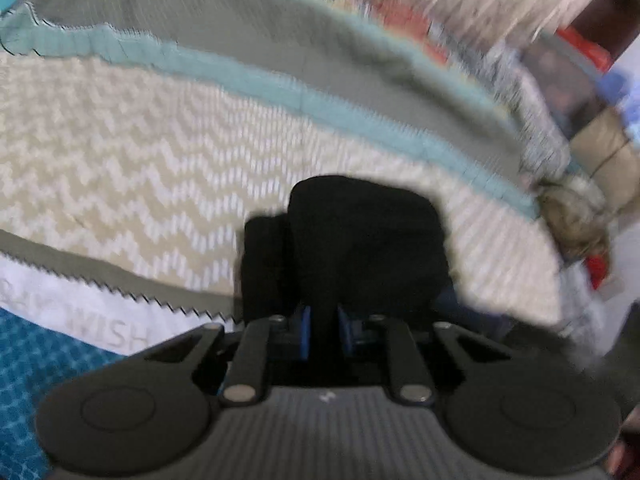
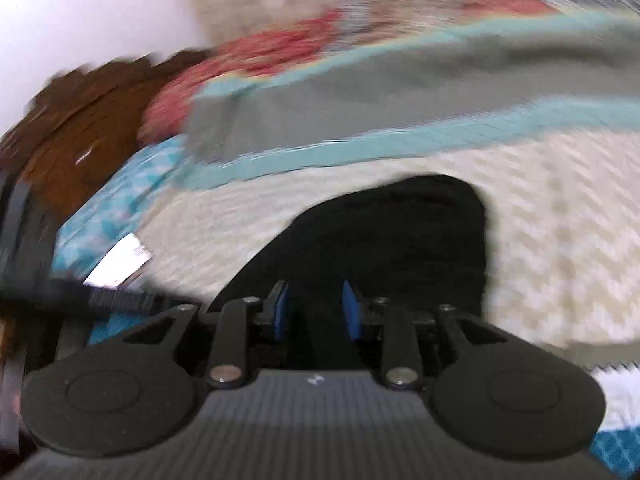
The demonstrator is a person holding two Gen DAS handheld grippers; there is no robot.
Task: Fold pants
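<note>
Two grippers, both on black pants. Pants [image 1: 360, 240] bunched on cream zigzag band of bedspread [image 1: 120, 152], well inside teal stripe. Left gripper [image 1: 323, 332]: blue pads nearly together, clamped on pants fabric. Right gripper [image 2: 316, 312]: pads partly apart, black pants [image 2: 400, 248] between them, grip uncertain through blur.

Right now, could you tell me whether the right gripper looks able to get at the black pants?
Probably yes: the right gripper already has the black pants between its fingers, nothing blocking. Blur hides whether the pads press on them.
</note>
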